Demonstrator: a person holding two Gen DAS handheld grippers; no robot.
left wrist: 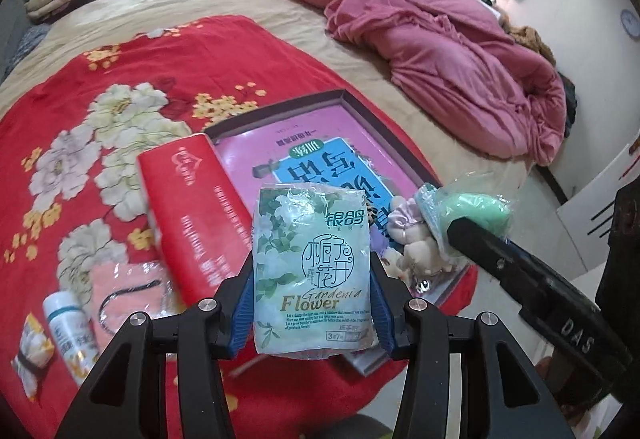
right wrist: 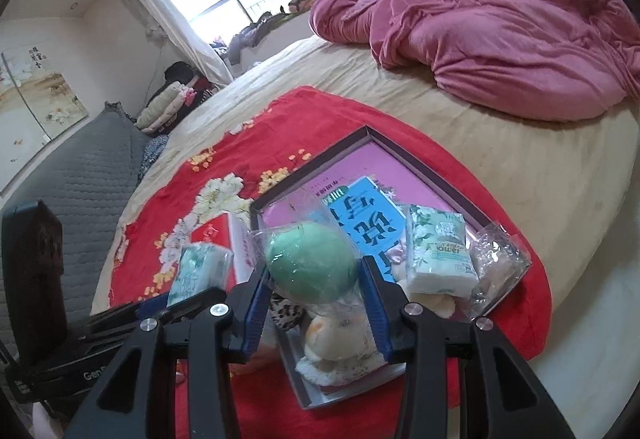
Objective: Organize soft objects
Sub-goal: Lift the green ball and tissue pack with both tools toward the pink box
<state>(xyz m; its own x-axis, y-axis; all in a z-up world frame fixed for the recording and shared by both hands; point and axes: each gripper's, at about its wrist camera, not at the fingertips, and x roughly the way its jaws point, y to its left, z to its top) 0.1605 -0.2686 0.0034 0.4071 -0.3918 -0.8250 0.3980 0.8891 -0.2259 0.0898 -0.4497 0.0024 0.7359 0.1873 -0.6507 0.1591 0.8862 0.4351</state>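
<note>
The left gripper (left wrist: 312,303) clamps a tissue pack (left wrist: 314,271) above the red blanket (left wrist: 80,119). The right gripper (right wrist: 314,287) grips a bagged green sponge (right wrist: 312,265) over the tray (right wrist: 420,163). Farther off lies a pink quilt (right wrist: 500,27).

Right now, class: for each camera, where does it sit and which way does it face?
Left wrist: on the left tongs, looking along them over the bed; they grip a tissue pack; the right tongs enter at right.
Right wrist: on the right tongs, facing bed and window; they grip a green bagged sponge; the left tongs show at left.
Shared: shallow box, red blanket, pink duvet.
</note>
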